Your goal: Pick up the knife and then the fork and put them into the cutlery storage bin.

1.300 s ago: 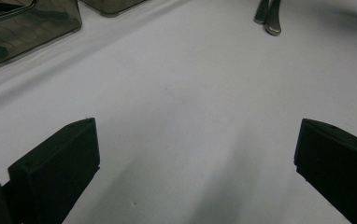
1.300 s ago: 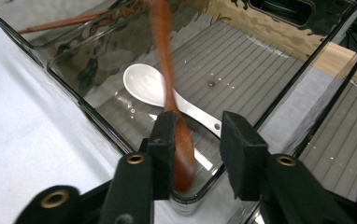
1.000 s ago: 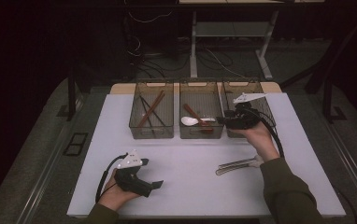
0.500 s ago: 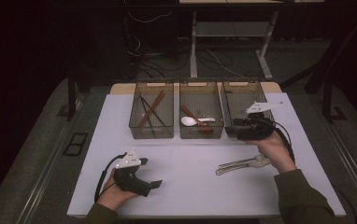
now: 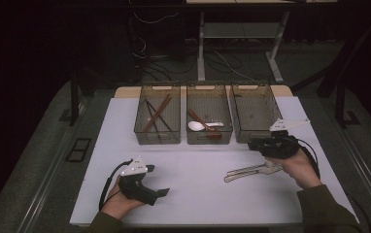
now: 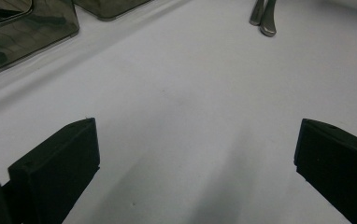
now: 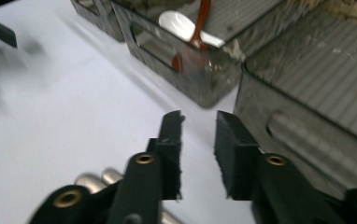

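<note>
Two metal utensils (image 5: 251, 171) lie side by side on the white table, right of centre; their handle ends (image 6: 263, 16) show at the top of the left gripper view. My right gripper (image 5: 252, 144) hovers just above and behind them, in front of the empty right bin (image 5: 254, 114). Its jaws (image 7: 199, 121) stand a little apart with nothing between them, and the utensils (image 7: 97, 179) lie under them. My left gripper (image 5: 163, 193) rests near the front left of the table, wide open (image 6: 195, 135) over bare table.
Three dark see-through bins stand in a row at the back. The left bin (image 5: 157, 116) holds chopsticks, and the middle bin (image 5: 208, 125) holds a white spoon (image 7: 181, 25) and a brown spoon. The table's front edge is close to both hands.
My right gripper has drawn back from above the right bin and come down in front of it, close to the metal utensils. The left gripper has stayed put.
</note>
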A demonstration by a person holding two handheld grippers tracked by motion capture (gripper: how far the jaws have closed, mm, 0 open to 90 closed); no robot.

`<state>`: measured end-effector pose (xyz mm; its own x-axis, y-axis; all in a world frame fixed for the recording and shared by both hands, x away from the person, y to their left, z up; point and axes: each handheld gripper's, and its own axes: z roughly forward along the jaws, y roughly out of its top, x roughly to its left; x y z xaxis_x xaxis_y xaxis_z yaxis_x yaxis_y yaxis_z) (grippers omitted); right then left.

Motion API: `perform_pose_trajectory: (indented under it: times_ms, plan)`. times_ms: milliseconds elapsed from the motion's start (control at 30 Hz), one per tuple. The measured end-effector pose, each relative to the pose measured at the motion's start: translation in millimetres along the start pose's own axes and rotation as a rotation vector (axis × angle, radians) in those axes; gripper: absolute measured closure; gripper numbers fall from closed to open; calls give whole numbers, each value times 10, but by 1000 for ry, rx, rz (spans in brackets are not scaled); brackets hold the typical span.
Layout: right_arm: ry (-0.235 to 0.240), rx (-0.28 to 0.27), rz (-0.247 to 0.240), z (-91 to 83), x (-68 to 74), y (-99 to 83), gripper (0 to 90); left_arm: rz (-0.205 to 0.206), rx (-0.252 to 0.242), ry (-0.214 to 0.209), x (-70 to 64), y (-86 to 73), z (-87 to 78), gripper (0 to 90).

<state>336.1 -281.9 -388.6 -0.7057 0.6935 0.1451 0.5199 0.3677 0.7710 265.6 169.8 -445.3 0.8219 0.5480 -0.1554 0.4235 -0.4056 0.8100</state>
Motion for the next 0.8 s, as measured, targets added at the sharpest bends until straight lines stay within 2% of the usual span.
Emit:
perform_pose_trajectory:
  times_ms: [167, 233, 567, 800]
  plan:
    - [-10, 37, -12, -52, -27, -136, 863, 0, 1, -2, 1, 0, 3, 0]
    - [-13, 49, -19, -60, -40, -176, 890, 0, 1, -2, -1, 1, 5, 0]
    - [-49, 179, -32, -21, -131, -416, 892, 1, 4, -5, -3, 0, 8, 0]
    - [-58, 251, -46, 46, -158, -543, 893, 0, 3, -4, -1, -1, 10, 0]
